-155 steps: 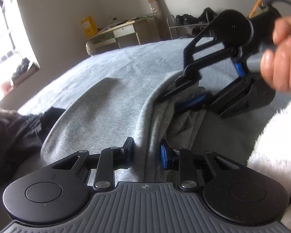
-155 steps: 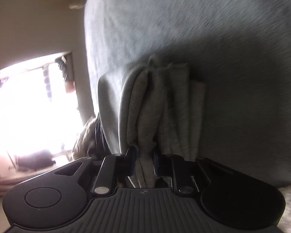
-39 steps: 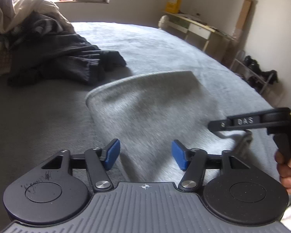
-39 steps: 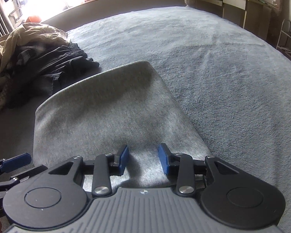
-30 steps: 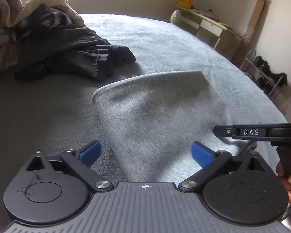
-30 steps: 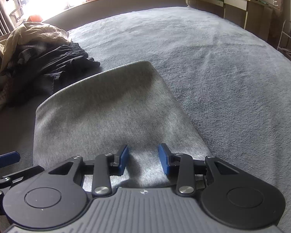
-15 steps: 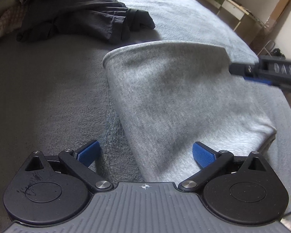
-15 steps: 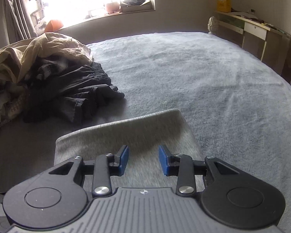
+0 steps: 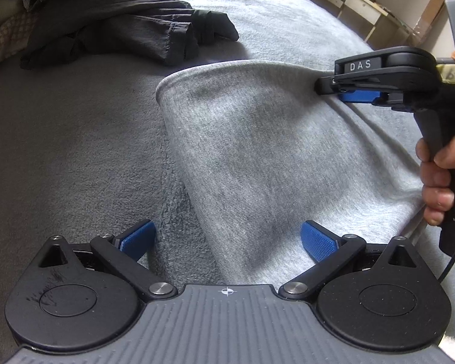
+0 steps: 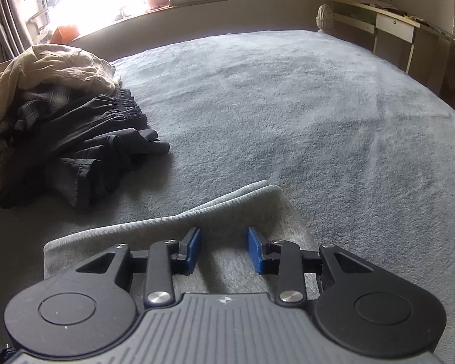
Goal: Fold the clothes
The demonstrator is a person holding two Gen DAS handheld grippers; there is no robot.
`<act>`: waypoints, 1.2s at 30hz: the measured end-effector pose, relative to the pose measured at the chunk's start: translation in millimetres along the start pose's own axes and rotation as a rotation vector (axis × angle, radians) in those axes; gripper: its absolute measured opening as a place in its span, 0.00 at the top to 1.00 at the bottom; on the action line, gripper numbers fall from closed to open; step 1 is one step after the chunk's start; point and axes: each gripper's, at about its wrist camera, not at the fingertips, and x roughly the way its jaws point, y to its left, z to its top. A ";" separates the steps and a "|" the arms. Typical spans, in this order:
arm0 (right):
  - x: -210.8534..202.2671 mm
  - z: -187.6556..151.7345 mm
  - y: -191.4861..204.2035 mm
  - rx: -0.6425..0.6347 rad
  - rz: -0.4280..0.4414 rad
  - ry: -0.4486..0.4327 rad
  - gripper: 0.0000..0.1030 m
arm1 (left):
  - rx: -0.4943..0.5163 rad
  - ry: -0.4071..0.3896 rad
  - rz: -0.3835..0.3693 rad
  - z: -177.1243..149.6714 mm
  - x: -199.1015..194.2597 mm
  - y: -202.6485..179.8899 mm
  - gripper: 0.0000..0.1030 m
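Fuzzy grey blanket (image 9: 75,151) bears a folded, ribbed grey garment (image 9: 257,157).

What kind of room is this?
Most likely a bedroom. The grey folded garment lies on a wide bed covered by a fleecy blanket, a pile of unfolded clothes sits beside it, and a desk stands by the wall.

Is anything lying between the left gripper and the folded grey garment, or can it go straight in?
Nothing visible does. The left gripper hangs open right over the near edge of the folded grey garment. The dark clothes pile lies apart, and the right gripper sits at the far right corner.
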 end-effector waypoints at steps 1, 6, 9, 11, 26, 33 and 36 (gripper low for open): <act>0.4 0.6 -1.3 0.011 0.003 0.005 0.65 | 0.000 0.000 0.001 -0.1 -0.1 -0.3 0.00; -1.6 4.4 -14.3 0.109 0.037 0.020 0.65 | 0.005 -0.001 0.007 -1.3 -1.4 -1.6 0.00; -12.8 2.7 -21.1 0.180 0.032 0.010 0.64 | 0.009 -0.002 0.009 -1.7 -1.7 -0.7 0.00; -24.0 -2.0 -26.3 0.204 0.036 0.001 0.62 | 0.012 -0.004 0.012 -2.1 -2.1 -0.6 0.00; -59.3 -42.0 -109.2 0.487 0.087 0.019 0.58 | -0.028 -0.012 -0.054 -7.3 -6.8 11.4 0.00; -41.5 -57.2 -149.0 0.652 0.262 0.065 0.58 | -0.187 -0.005 -0.347 -5.9 -4.3 43.7 0.01; -34.4 -62.0 -156.2 0.663 0.319 0.080 0.58 | -0.267 0.068 -0.495 -7.1 9.5 51.8 0.01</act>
